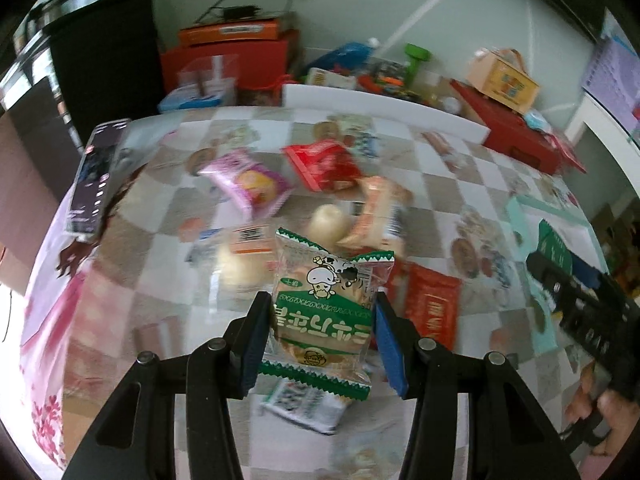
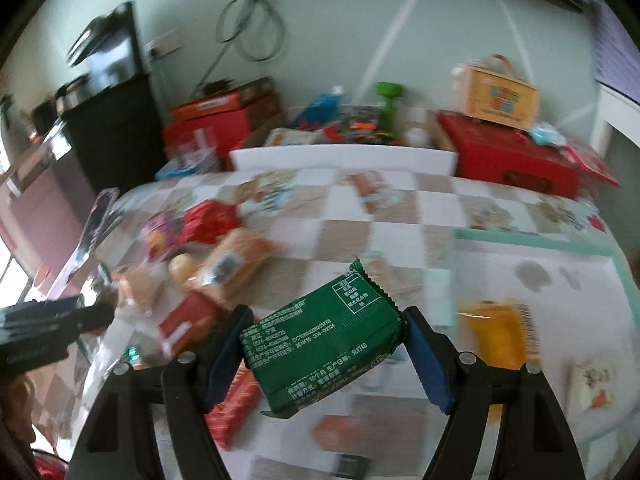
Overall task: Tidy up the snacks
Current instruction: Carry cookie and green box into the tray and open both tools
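Note:
My left gripper [image 1: 322, 320] is shut on a clear snack packet with green edges and a cartoon cow [image 1: 326, 312], held above the checkered table. My right gripper [image 2: 324, 344] is shut on a dark green snack packet [image 2: 324, 344], lifted over the table just left of a mint-rimmed tray [image 2: 532, 236]. The tray holds a yellow packet [image 2: 500, 332] and a pale packet [image 2: 594, 384]. A loose pile lies on the table: a pink packet [image 1: 250, 184], red packets [image 1: 324, 164], an orange packet [image 1: 376, 216] and a red packet [image 1: 432, 308]. The right gripper also shows in the left wrist view [image 1: 576, 300].
A phone [image 1: 94, 176] lies at the table's left edge. Behind the table stand a white box [image 2: 344, 158], red boxes [image 2: 508, 156], a cardboard box [image 2: 496, 94] and a black cabinet [image 1: 104, 52]. A white-and-green packet [image 1: 304, 404] lies under my left gripper.

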Motion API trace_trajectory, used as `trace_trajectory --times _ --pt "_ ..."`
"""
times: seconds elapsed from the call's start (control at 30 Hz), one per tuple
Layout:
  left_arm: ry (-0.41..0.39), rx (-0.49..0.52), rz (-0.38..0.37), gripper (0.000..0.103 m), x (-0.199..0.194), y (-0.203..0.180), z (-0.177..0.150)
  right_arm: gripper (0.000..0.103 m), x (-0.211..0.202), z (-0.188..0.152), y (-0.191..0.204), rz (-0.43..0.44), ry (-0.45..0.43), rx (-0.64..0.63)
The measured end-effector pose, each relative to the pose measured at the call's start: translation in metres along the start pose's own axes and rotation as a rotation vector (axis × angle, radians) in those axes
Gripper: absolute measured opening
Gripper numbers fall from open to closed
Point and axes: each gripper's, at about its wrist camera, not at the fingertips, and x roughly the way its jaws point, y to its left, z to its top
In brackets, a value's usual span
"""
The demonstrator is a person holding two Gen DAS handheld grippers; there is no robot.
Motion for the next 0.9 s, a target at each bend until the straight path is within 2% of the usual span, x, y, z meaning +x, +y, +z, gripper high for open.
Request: trace_trajectory --times 0.33,0.63,0.9 --pt "0.023 0.137 -0.058 0.052 0.009 -0.063 0.005 0.078 -0.021 0.001 -0.085 -0.128 -0.043 0.182" --pt "0.031 0.266 -0.105 0.052 0.013 -0.124 0.01 0.078 -0.032 -0.008 -0.141 -0.238 -0.06 0.312" --pt "0.018 0.369 -0.194 0.052 0.02 -0.195 0.031 0.078 -0.04 -0.021 -0.189 -0.359 -0.071 0.427"
